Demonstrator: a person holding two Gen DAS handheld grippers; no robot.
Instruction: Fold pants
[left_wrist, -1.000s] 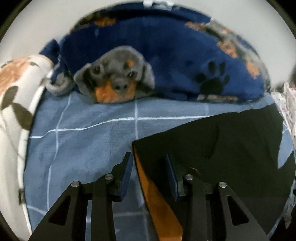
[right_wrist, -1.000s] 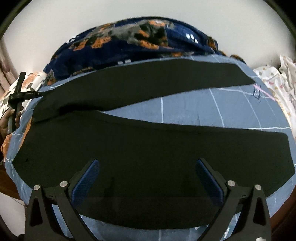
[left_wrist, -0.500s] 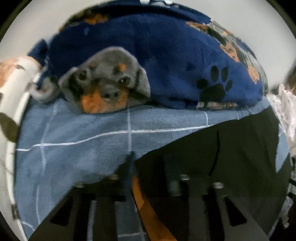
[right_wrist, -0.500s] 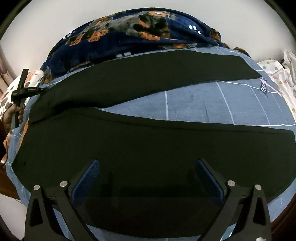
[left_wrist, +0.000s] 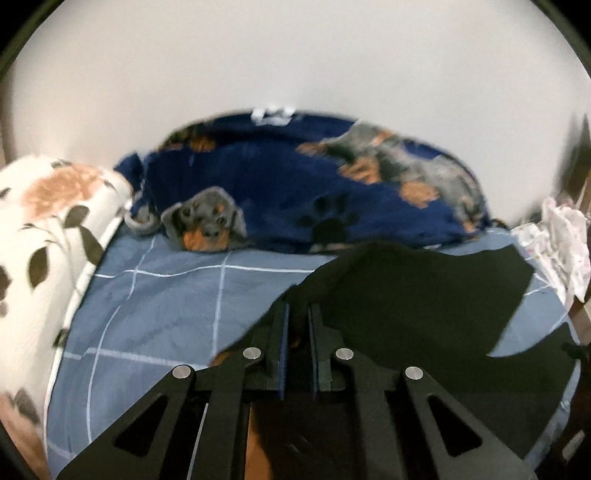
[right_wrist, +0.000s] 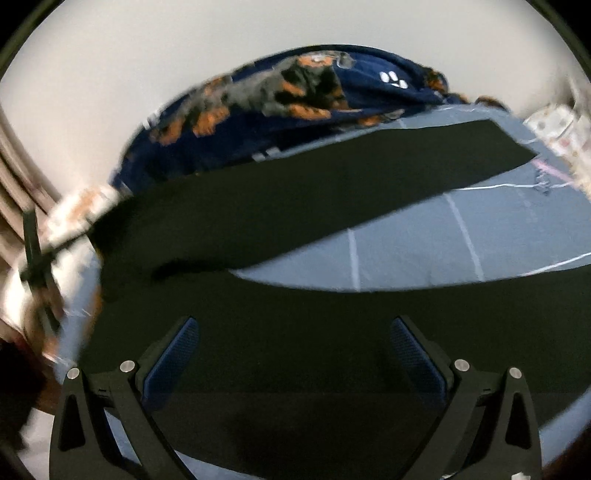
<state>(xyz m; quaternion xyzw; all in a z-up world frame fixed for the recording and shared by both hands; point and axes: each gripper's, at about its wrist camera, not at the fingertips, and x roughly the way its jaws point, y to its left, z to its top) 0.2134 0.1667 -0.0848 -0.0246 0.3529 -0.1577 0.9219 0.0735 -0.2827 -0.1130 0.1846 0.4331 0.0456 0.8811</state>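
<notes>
Moved since a second ago: left gripper (left_wrist: 297, 314) has come up and away from the bed, dragging a corner of the black pants (left_wrist: 424, 306) with it, so that bit now tents up off the sheet instead of lying flat.
Left gripper: jaws have just been closing and are now pinched tight together on the pants fabric, blue pads almost touching with the cloth bunched between them.
Right gripper (right_wrist: 295, 354): jaws spread wide apart, hanging over the near leg of the pants, nothing between the pads as far as I can see.
Pants: spread across the blue checked bedsheet (right_wrist: 406, 254), two legs forming a V in the right wrist view, far leg running up toward the right, sheet showing in the gap.
Behind: navy dog-print blanket (left_wrist: 295, 192) bunched against the wall.
Left side: floral pillow (left_wrist: 48, 229) at the edge of the bed.
Blur: both views are smeary, so small details are a no-go.
</notes>
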